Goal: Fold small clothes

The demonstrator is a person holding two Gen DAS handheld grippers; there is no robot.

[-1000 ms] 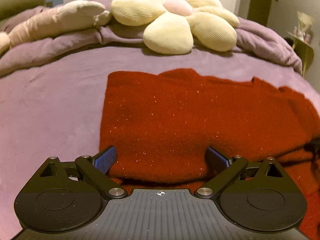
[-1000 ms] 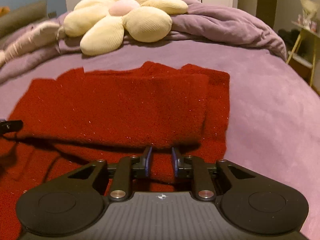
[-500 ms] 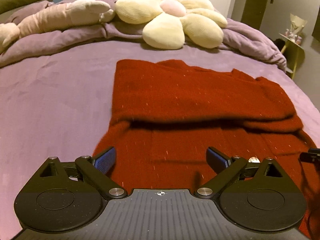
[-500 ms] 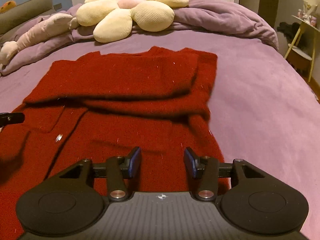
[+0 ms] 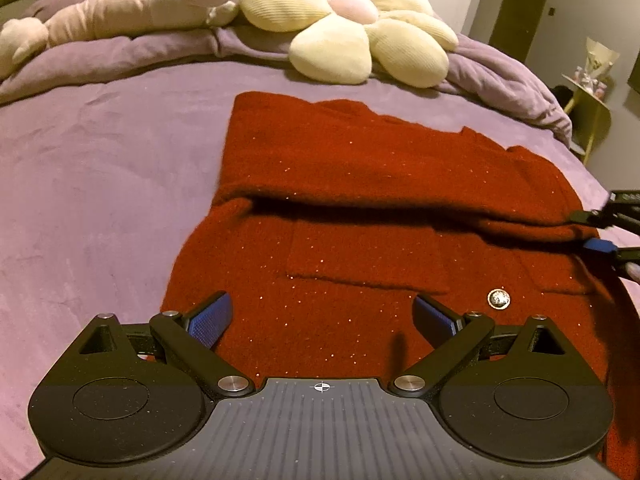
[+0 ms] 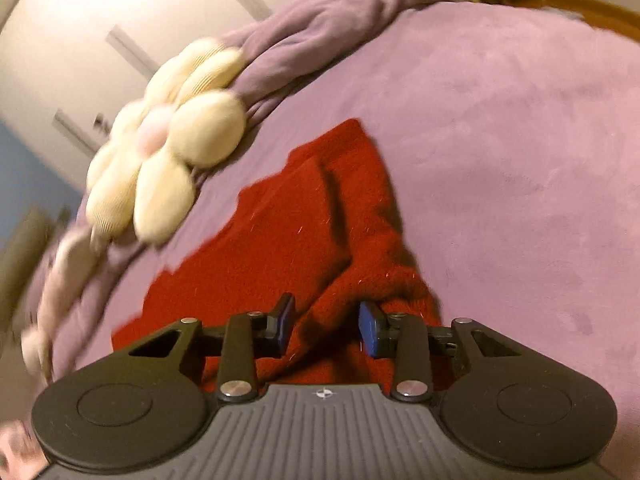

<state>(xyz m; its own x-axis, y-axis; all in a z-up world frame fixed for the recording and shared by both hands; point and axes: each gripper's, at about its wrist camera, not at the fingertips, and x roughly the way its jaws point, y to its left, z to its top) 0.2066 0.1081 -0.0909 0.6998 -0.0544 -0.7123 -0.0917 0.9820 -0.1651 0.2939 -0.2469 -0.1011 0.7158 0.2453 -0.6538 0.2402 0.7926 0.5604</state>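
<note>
A red knitted cardigan (image 5: 360, 208) lies on the purple bed, its far part folded over toward me, with a pocket and a shiny button (image 5: 498, 299) showing. My left gripper (image 5: 322, 316) is open and empty, hovering over the garment's near left part. My right gripper (image 6: 327, 326) is open, tilted, with a raised fold at the garment's right edge (image 6: 344, 248) between its blue pads, not clamped. The right gripper also shows at the right edge of the left wrist view (image 5: 608, 232).
A cream flower-shaped pillow (image 5: 352, 36) and a pinkish plush toy (image 5: 120, 12) lie at the head of the bed on a bunched purple duvet (image 5: 508, 80). A small yellow side table (image 5: 592, 104) stands to the right of the bed.
Both grippers pulled back from the folded-over edge. The right gripper opened, then swung and tilted to the garment's right edge. The left gripper stayed open and drew back toward the near hem.
</note>
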